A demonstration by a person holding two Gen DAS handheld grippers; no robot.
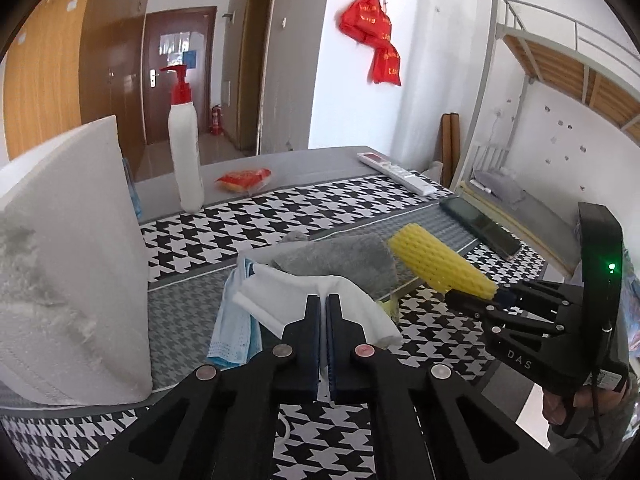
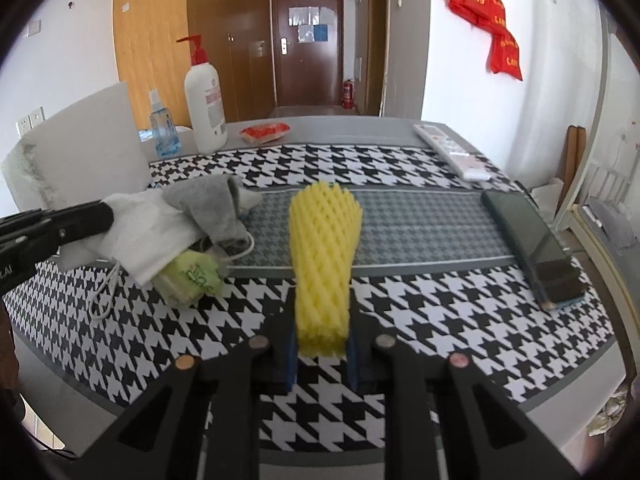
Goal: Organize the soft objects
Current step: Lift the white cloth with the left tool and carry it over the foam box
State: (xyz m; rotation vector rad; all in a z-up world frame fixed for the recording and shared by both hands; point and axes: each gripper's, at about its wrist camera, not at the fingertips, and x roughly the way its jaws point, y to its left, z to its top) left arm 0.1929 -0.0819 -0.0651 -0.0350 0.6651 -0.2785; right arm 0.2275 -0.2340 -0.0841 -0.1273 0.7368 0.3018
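My left gripper is shut on a white cloth, which lies over a blue face mask with a grey cloth behind it. The same pile shows in the right wrist view: white cloth, grey cloth, a green tissue pack under them, left gripper at the left. My right gripper is shut on a yellow foam net sleeve and holds it above the table; it also shows in the left wrist view, with the right gripper.
A white foam block stands at the left. A white pump bottle, a blue spray bottle, a red snack packet, a remote and a dark phone lie on the houndstooth table.
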